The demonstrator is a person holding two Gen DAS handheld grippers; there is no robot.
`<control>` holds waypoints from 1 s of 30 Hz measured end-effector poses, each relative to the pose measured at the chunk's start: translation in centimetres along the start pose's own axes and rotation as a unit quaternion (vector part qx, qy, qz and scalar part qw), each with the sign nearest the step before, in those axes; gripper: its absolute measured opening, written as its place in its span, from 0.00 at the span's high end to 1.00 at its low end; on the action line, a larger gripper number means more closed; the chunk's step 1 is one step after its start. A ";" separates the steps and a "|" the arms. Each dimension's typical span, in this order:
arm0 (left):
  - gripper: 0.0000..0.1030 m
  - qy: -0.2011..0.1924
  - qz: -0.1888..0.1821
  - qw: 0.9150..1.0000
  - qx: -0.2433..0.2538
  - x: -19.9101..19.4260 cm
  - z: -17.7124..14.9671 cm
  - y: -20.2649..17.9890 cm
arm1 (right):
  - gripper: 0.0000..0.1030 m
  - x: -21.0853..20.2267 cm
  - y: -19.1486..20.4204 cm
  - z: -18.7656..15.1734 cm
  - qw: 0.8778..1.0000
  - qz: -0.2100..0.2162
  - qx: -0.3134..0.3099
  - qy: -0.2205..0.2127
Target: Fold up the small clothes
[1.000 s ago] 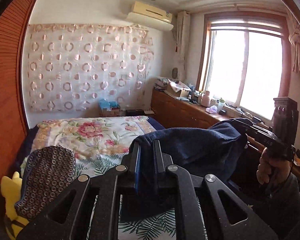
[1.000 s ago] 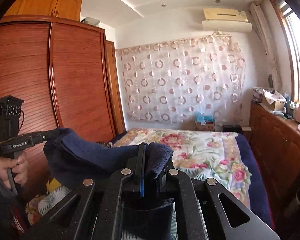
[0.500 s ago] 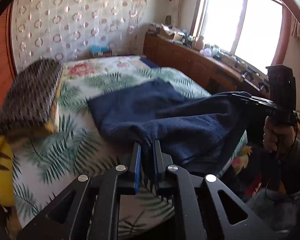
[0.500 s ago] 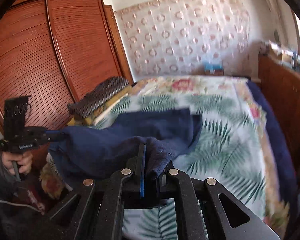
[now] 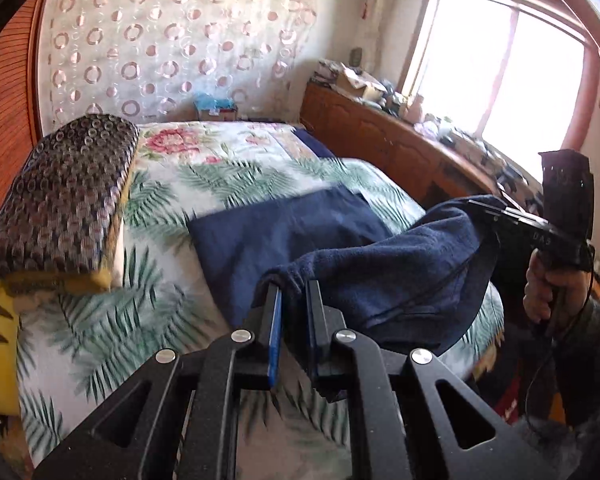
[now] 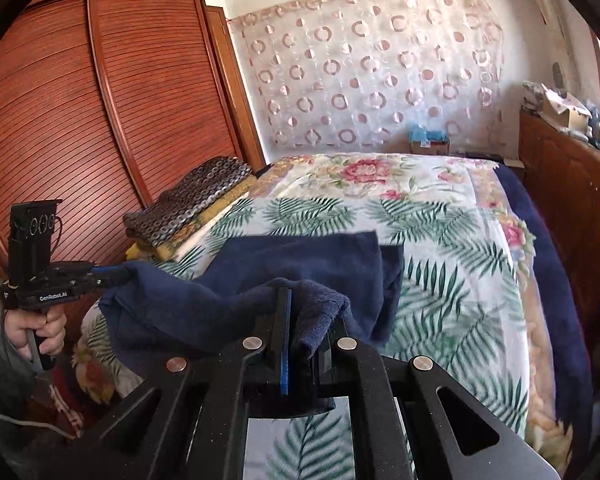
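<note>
navy cloth point(image 5: 400, 264) pinched in both grippers, far end on bed point(image 5: 160, 320)

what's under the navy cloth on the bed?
The navy cloth lies at its far end on the fern-print bedspread, while its near edge is lifted by the left gripper and right gripper. Whatever is beneath the flat part is covered.

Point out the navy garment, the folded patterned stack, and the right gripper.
navy garment point(image 5: 284, 232), left wrist view, flat part lying on the bed.
folded patterned stack point(image 6: 196, 196), right wrist view, top dark layer.
right gripper point(image 5: 485, 205), left wrist view, fingertips clamping the garment.
</note>
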State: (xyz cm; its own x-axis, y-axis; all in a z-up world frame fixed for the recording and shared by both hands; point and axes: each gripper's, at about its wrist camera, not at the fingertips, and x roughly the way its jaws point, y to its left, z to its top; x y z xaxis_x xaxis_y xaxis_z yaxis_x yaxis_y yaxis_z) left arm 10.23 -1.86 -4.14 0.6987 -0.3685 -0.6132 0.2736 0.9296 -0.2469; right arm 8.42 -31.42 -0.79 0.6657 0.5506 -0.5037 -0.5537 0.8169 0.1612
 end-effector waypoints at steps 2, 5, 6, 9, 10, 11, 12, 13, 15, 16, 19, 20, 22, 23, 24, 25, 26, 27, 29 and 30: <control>0.89 -0.003 0.006 1.000 -0.010 1.1 1.1 1.0 | 0.93 2.3 -0.7 1.5 1.000 -0.005 -0.002 0.003; 0.89 0.001 0.015 1.000 -0.023 3.1 2.6 2.5 | 0.93 6.0 -1.6 3.2 1.000 -0.011 0.003 0.016; 0.89 0.004 0.015 0.999 -0.030 3.8 2.9 3.0 | 0.93 7.0 -1.8 3.6 1.000 -0.014 0.002 0.020; 0.89 0.011 0.013 0.999 -0.036 5.0 3.3 3.9 | 0.93 9.5 -2.2 4.1 0.999 -0.020 0.005 0.031; 0.89 0.013 0.014 0.999 -0.036 5.4 3.3 4.1 | 0.93 10.1 -2.4 4.1 0.999 -0.019 0.007 0.034; 0.89 0.021 0.013 0.999 -0.035 5.7 3.3 4.2 | 0.93 10.8 -2.5 4.2 0.999 -0.019 0.007 0.038; 0.89 0.026 0.016 0.999 -0.036 6.3 3.3 4.5 | 0.93 11.3 -2.7 4.3 0.999 -0.021 0.007 0.041; 0.89 0.029 0.017 0.999 -0.036 6.6 3.3 4.6 | 0.93 12.2 -2.9 4.3 0.999 -0.023 0.006 0.045; 0.89 0.036 0.023 0.999 -0.030 7.5 3.3 4.9 | 0.93 12.9 -3.1 4.7 0.998 -0.023 0.006 0.050; 0.89 0.039 0.026 0.998 -0.031 7.9 3.4 5.1 | 0.93 13.6 -3.3 4.8 0.998 -0.021 0.006 0.053; 0.89 0.048 0.027 0.998 -0.038 8.9 3.6 5.7 | 0.93 14.9 -3.6 5.4 0.998 -0.021 0.006 0.056; 0.89 0.051 0.028 0.998 -0.036 9.3 3.7 5.7 | 0.93 15.2 -3.6 5.5 0.998 -0.020 0.006 0.056; 0.89 0.056 0.030 0.997 -0.034 9.7 3.9 5.8 | 0.93 15.8 -3.7 5.8 0.998 -0.019 0.004 0.056; 0.89 0.057 0.031 0.997 -0.030 9.9 4.0 5.9 | 0.93 16.0 -3.7 5.9 0.998 -0.019 0.004 0.057; 0.89 0.059 0.033 0.997 -0.027 10.0 4.0 5.8 | 0.93 16.4 -3.7 6.0 0.998 -0.017 0.002 0.059; 0.89 0.059 0.034 0.997 -0.025 9.9 4.0 5.7 | 0.93 16.8 -3.6 6.1 0.998 -0.017 -0.002 0.061; 0.89 0.060 0.035 0.997 -0.025 10.0 4.1 5.7 | 0.93 17.1 -3.6 6.1 0.998 -0.019 -0.004 0.061; 0.89 0.062 0.036 0.997 -0.026 10.0 4.1 5.8 | 0.93 17.2 -3.6 6.2 0.998 -0.020 -0.006 0.062; 0.89 0.065 0.037 0.997 -0.026 10.3 4.2 5.8 | 0.93 17.7 -3.7 6.2 0.998 -0.018 -0.003 0.064; 0.89 0.067 0.038 0.997 -0.025 10.4 4.2 5.8 | 0.93 17.9 -3.8 6.2 0.998 -0.017 -0.002 0.065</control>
State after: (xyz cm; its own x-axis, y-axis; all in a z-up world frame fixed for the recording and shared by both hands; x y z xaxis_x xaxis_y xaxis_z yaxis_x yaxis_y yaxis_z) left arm 21.84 -0.32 -8.80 0.6211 -0.2970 -0.7253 0.1878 0.9549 -0.2302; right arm 25.52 -23.59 -5.12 0.6139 0.4963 -0.6139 -0.5346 0.8335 0.1393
